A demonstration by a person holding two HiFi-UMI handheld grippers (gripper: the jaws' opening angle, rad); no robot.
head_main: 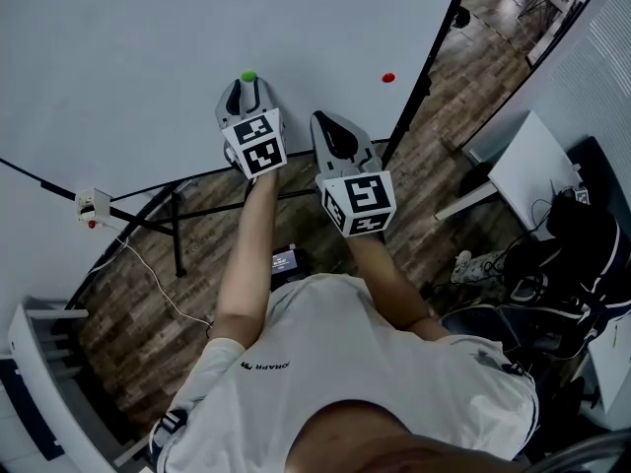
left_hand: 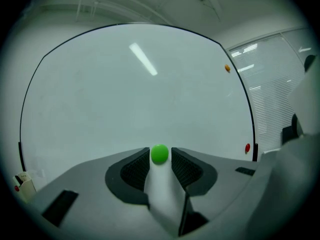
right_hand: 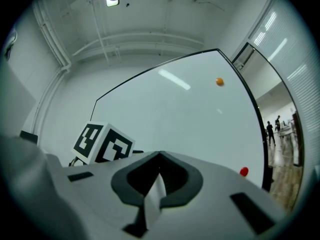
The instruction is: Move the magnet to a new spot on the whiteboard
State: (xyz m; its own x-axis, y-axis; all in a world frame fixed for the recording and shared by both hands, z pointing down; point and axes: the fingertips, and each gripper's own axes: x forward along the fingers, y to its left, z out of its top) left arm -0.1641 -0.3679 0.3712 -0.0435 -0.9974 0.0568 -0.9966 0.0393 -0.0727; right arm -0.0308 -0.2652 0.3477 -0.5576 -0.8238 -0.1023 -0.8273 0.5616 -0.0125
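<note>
A small green magnet point(head_main: 248, 77) sits on the whiteboard point(head_main: 148, 47), low on its surface. My left gripper point(head_main: 248, 87) points at the board with the green magnet point(left_hand: 159, 154) between its two dark pads, and a thin gap shows on each side of it. The gripper is open point(left_hand: 160, 160). My right gripper point(head_main: 330, 126) hangs just right of the left one, off the board, its jaws shut point(right_hand: 160, 156) with nothing in them.
A red magnet point(head_main: 388, 78) sticks near the board's right edge, and an orange magnet point(right_hand: 219, 81) sits higher up. The board's black stand legs point(head_main: 177, 230) and a white cable cross the wooden floor. Bags and a chair point(head_main: 582, 254) crowd the right.
</note>
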